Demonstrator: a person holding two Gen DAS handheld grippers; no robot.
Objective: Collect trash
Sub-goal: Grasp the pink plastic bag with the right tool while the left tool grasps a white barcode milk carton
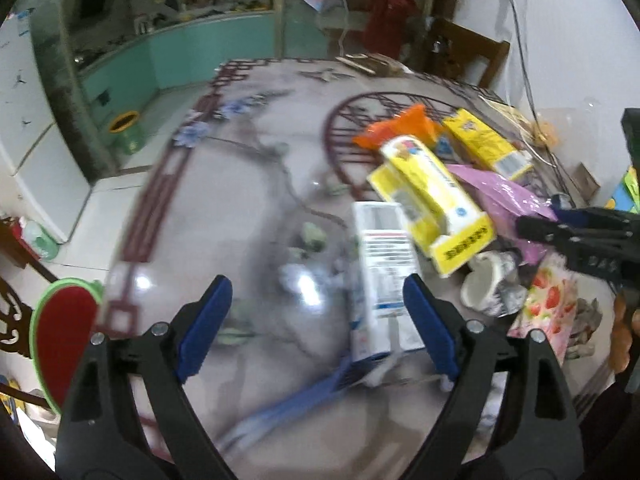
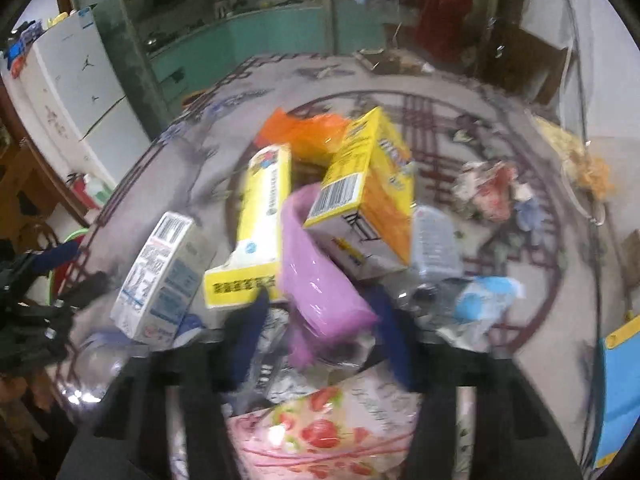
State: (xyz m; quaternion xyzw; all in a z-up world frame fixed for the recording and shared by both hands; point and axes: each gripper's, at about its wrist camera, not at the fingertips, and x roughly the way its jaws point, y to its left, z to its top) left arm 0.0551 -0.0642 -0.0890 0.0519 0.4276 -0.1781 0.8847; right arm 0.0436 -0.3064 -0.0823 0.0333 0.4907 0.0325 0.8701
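Picking stage, mid-table heap. My left gripper (image 1: 316, 328) gapes wide beside the white carton (image 1: 380, 276); right gripper (image 2: 320, 344) narrowed on the purple wrapper (image 2: 316, 280). Next: lift clear.

Heaped cartons (image 2: 256, 216) and wrappers (image 2: 320, 292)

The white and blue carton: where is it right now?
The white and blue carton lies on the table, beside the left gripper's right finger, left of the long yellow box.

Three yellow boxes (image 2: 362, 184), one white carton (image 2: 160, 276)
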